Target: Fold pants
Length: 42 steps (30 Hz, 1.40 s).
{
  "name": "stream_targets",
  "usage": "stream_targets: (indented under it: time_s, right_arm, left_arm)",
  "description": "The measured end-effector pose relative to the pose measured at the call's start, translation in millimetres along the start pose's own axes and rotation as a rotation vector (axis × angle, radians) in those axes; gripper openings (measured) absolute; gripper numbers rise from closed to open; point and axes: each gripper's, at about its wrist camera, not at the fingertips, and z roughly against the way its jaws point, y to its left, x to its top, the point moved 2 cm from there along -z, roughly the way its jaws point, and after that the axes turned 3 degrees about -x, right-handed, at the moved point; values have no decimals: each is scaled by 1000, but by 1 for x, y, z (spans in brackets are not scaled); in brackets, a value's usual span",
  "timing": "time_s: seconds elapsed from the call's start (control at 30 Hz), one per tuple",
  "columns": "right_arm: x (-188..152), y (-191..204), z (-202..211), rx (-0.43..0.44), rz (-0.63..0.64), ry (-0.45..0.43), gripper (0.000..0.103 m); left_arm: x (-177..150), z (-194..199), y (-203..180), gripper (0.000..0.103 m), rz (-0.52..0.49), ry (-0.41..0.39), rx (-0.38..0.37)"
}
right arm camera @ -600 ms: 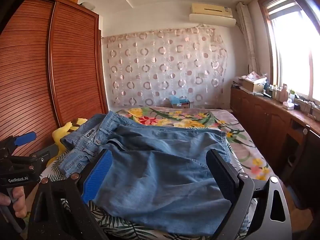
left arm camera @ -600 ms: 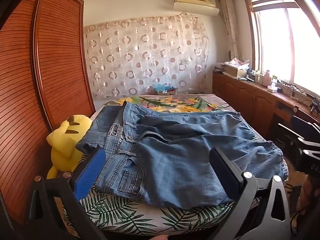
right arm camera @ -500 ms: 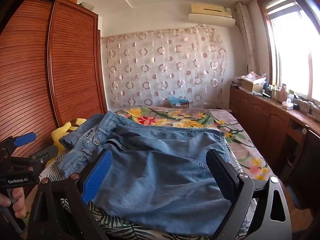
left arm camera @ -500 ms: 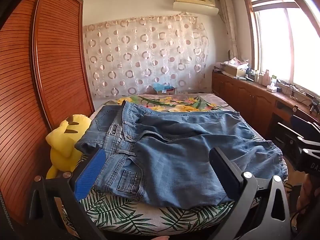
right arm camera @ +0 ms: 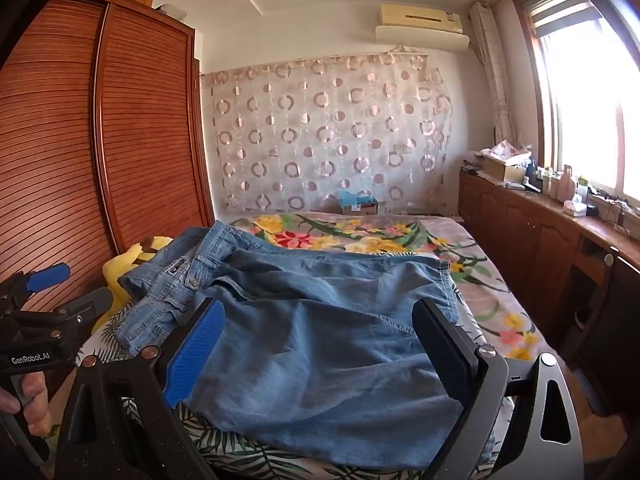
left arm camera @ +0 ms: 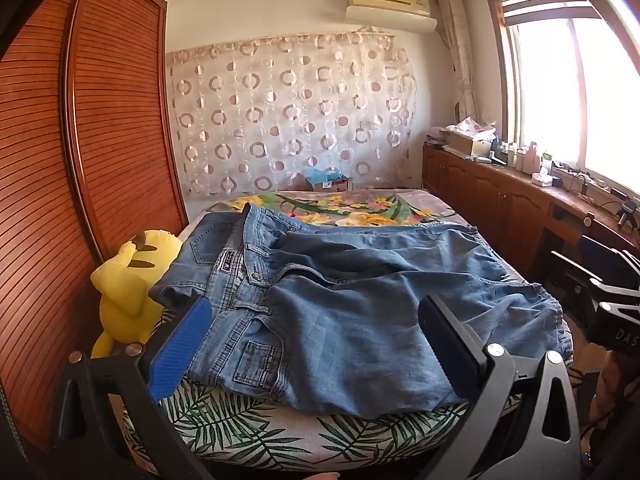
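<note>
Both tongs, the left gripper [left arm camera: 314, 342] and the right gripper [right arm camera: 318, 344], hang released with jaws spread wide and nothing between them, above the near edge of the bed [left arm camera: 256, 432]. Blue jeans [left arm camera: 360, 300] lie spread across its leaf-print cover, waistband beside a yellow plush toy [left arm camera: 128, 284].

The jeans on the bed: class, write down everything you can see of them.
The jeans are faded blue denim, lying flat but creased across the near end of the bed. The waistband, with belt loops, a button and a small label, lies at the left beside a yellow plush toy; the legs run right, hems at the bed's edge. Nothing grips them: both grippers' jaws stand open and empty.
</note>
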Motion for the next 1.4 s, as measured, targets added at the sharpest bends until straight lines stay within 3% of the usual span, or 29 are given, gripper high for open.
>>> stream_targets:
  time_s: [1.4]
  right_arm:
    - [2,1,0,-6,9,-20,96]
  left_arm:
    - [1,2,0,103,1,-9,0]
